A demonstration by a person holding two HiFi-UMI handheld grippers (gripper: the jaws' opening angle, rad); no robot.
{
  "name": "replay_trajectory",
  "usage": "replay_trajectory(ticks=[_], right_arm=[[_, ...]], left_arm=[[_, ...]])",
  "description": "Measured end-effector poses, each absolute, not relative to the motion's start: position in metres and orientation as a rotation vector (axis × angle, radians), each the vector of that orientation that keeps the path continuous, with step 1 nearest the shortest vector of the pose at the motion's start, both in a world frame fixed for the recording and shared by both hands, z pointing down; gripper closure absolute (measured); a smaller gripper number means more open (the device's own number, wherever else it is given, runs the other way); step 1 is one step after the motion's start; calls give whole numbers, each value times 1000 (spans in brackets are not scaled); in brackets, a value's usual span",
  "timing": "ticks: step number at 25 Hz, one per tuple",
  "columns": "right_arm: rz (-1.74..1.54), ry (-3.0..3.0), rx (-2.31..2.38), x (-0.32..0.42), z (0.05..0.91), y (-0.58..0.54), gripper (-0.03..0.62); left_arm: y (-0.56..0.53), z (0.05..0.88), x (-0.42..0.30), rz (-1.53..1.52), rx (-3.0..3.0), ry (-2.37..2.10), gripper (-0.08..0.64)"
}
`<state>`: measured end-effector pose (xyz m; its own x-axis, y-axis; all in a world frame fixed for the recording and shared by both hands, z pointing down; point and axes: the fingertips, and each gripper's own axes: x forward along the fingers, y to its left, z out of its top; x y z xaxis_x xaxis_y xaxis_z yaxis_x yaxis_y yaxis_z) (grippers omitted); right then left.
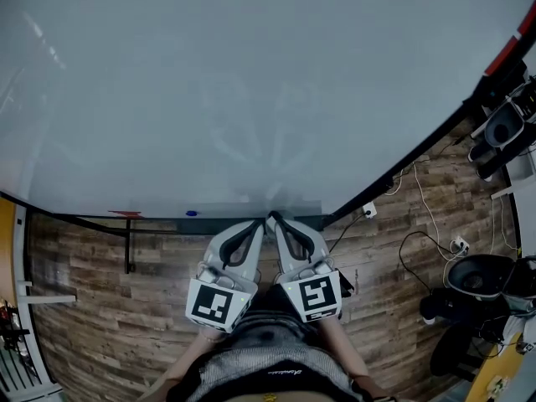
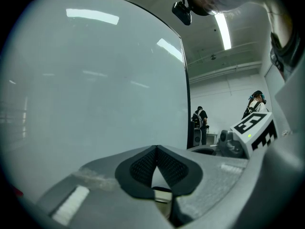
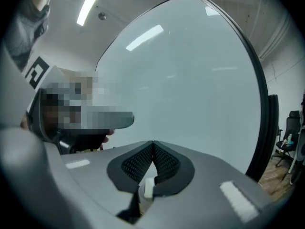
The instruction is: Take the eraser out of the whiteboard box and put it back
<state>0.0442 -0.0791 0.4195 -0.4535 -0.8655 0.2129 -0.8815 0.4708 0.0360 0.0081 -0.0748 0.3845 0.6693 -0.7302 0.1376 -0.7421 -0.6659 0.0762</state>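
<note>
At the whiteboard (image 1: 251, 90), hovering side by side.
Left hand-held gripper (image 1: 259, 224), right hand-held gripper (image 1: 274, 219): both pinching together, empty.

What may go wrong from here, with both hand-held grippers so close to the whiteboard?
1. The left hand-held gripper and the right hand-held gripper are both shut, with their tips almost touching. They may knock each other or the whiteboard at its lower edge.
2. No eraser shows in any view, so a reach now would probably be blind, and shut jaws cannot take it.
</note>
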Motion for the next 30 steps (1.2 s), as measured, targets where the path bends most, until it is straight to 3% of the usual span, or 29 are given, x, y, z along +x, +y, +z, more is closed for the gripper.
replay_trajectory(ticks=[30], right_arm=[[265, -2423, 1402, 47, 495, -87, 589]], left_arm=[[-69, 403, -19, 201, 2626, -1292, 559]])
